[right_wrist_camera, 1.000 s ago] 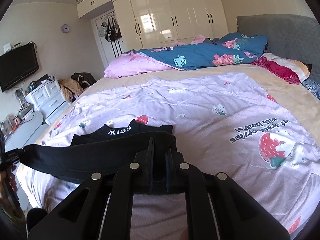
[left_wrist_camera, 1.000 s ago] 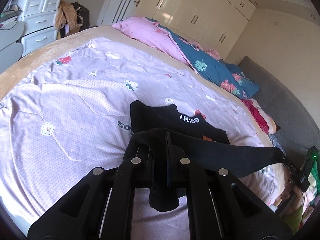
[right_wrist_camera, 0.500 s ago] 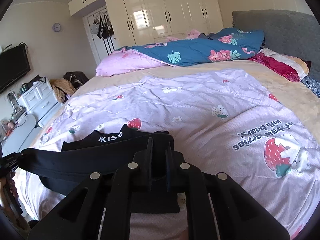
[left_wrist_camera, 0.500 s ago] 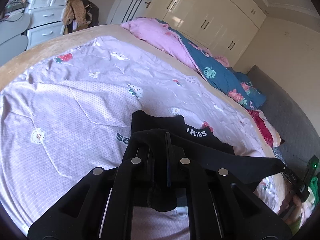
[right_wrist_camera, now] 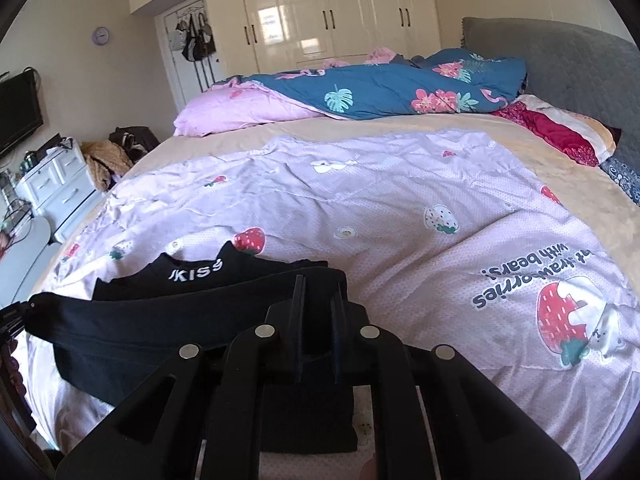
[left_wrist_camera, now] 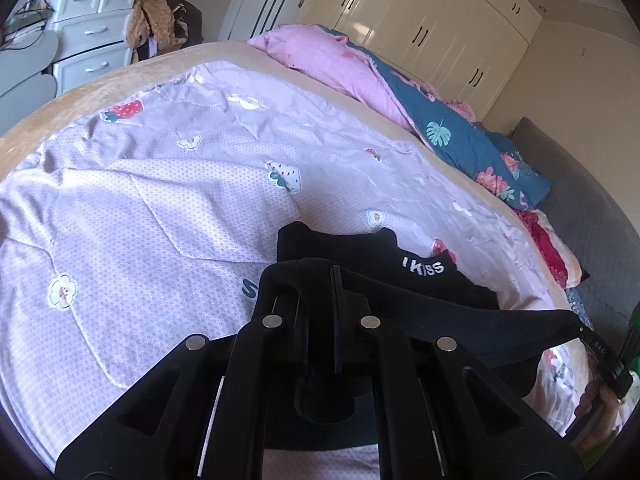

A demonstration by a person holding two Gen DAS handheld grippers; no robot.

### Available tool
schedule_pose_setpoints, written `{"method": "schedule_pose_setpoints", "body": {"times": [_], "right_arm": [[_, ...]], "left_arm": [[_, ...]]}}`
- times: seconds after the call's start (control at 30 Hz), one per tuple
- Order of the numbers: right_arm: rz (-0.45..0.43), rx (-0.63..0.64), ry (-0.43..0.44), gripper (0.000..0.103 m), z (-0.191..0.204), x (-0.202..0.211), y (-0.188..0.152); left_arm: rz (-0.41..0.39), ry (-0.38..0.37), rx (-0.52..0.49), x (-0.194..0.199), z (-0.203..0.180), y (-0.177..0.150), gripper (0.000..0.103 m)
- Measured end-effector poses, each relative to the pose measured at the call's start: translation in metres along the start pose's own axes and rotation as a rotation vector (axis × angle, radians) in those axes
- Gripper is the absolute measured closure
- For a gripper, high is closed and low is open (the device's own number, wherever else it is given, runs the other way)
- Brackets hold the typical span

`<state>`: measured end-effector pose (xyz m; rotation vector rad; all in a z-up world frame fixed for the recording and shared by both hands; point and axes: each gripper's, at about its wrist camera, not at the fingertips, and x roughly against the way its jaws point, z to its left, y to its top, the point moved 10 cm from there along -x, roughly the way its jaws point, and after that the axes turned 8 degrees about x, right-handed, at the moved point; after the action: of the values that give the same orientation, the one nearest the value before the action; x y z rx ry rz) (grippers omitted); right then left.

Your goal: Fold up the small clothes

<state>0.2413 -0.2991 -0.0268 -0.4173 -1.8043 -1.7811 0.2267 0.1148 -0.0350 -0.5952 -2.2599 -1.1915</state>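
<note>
A black garment (left_wrist_camera: 360,248) with white "KISS" lettering lies on the lilac strawberry-print sheet (left_wrist_camera: 160,208) near the bed's front edge. Its near edge is lifted and stretched as a taut black band between both grippers. My left gripper (left_wrist_camera: 334,276) is shut on the band's left end, with cloth bunched over its fingers. My right gripper (right_wrist_camera: 318,284) is shut on the other end, and the band (right_wrist_camera: 160,320) runs off to the left from it. Each gripper shows small at the edge of the other view: the right gripper (left_wrist_camera: 600,350), the left gripper (right_wrist_camera: 12,316).
A pink quilt (right_wrist_camera: 232,112) and a blue floral quilt (right_wrist_camera: 380,88) are piled along the far side of the bed. A grey headboard (right_wrist_camera: 560,64) and red pillow (right_wrist_camera: 552,132) are on the right. White drawers (left_wrist_camera: 88,28) stand left of the bed.
Both grippers have moved forward over the bed and a little lower, carrying the stretched black edge toward the "KISS" lettering. Both stay shut.
</note>
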Motion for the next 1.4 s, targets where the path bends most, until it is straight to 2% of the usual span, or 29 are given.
{"method": "schedule_pose_setpoints", "body": {"times": [0.23, 0.37, 0.57, 0.67, 0.7, 0.77, 0.8, 0.83, 1.0, 1.07, 1.17, 1.2, 1.23, 1.3, 1.4], "right_arm": [[0.011, -0.024, -0.035, 0.094, 0.002, -0.024, -0.004], [0.0, -0.022, -0.055, 0.081, 0.002, -0.029, -0.007], [-0.035, -0.012, -0.077, 0.077, -0.005, -0.022, -0.01], [-0.047, 0.007, -0.053, 0.077, 0.001, -0.016, -0.014], [-0.05, 0.017, -0.04, 0.077, 0.004, -0.014, -0.015], [-0.048, 0.047, -0.007, 0.077, 0.016, -0.011, -0.019], [-0.046, 0.067, 0.007, 0.077, 0.022, -0.01, -0.021], [-0.037, 0.089, 0.025, 0.077, 0.031, -0.01, -0.025], [0.021, 0.171, 0.079, 0.077, 0.059, -0.016, -0.041], [0.045, 0.187, 0.092, 0.077, 0.065, -0.019, -0.047], [0.081, 0.176, 0.115, 0.077, 0.066, -0.023, -0.056], [0.088, 0.173, 0.115, 0.077, 0.065, -0.022, -0.059], [0.096, 0.173, 0.117, 0.077, 0.065, -0.023, -0.062], [0.119, 0.177, 0.126, 0.079, 0.065, -0.024, -0.07], [0.146, 0.188, 0.132, 0.083, 0.068, -0.027, -0.079]], "left_arm": [[0.016, 0.003, -0.015, -0.012, 0.003, -0.002, 0.099], [0.019, -0.008, -0.026, -0.014, 0.001, -0.005, 0.098], [-0.008, -0.029, -0.059, -0.007, -0.01, -0.004, 0.093], [-0.015, -0.03, -0.07, -0.006, -0.012, -0.004, 0.09], [-0.013, -0.032, -0.07, -0.006, -0.012, -0.005, 0.085], [-0.009, -0.036, -0.058, -0.008, -0.01, -0.005, 0.069], [-0.016, -0.024, -0.049, -0.007, -0.006, -0.005, 0.057], [-0.025, -0.014, -0.047, -0.005, -0.004, -0.003, 0.053], [-0.035, -0.018, -0.054, 0.005, -0.002, -0.005, 0.053], [-0.015, -0.007, -0.092, 0.007, -0.006, -0.016, 0.054], [0.021, -0.021, -0.146, 0.008, -0.019, -0.032, 0.066], [0.036, -0.032, -0.175, 0.009, -0.027, -0.039, 0.074], [0.05, -0.042, -0.2, 0.009, -0.033, -0.046, 0.087], [0.091, -0.049, -0.263, 0.005, -0.047, -0.064, 0.103], [0.185, -0.032, -0.342, -0.011, -0.057, -0.099, 0.103]]}}
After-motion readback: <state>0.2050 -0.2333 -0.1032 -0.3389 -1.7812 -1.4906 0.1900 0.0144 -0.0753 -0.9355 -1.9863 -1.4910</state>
